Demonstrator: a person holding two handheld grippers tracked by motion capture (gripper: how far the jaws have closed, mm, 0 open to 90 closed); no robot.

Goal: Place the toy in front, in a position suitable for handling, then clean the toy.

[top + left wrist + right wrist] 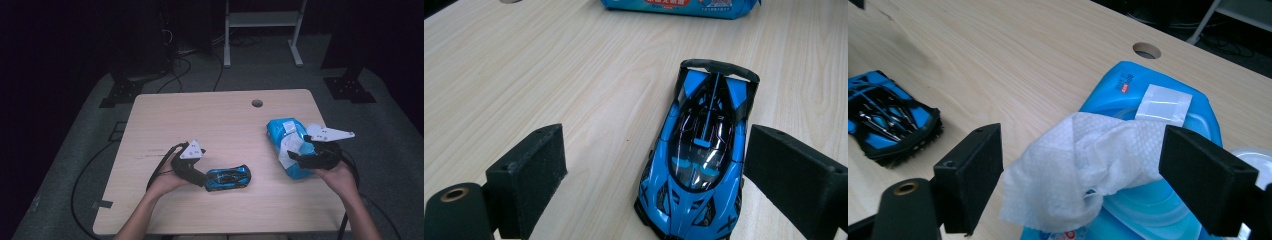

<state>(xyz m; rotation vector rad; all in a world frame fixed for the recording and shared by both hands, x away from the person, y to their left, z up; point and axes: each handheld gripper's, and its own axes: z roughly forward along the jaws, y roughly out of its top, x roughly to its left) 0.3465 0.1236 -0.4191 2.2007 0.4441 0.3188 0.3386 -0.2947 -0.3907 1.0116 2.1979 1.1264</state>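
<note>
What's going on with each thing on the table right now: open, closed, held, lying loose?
Toy car: upright on its wheels, between the open jaws, not clamped.
Wipes pack: lying flat, flap lid open.
Wipe: partly pulled out of the pack, crumpled, between the open jaws.
Left gripper: open around the car.
Right gripper: open around the wipe.
Table: bears it all.

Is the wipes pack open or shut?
Open: the lid flap is peeled back on the wipes pack, and a wipe sticks out.
</note>
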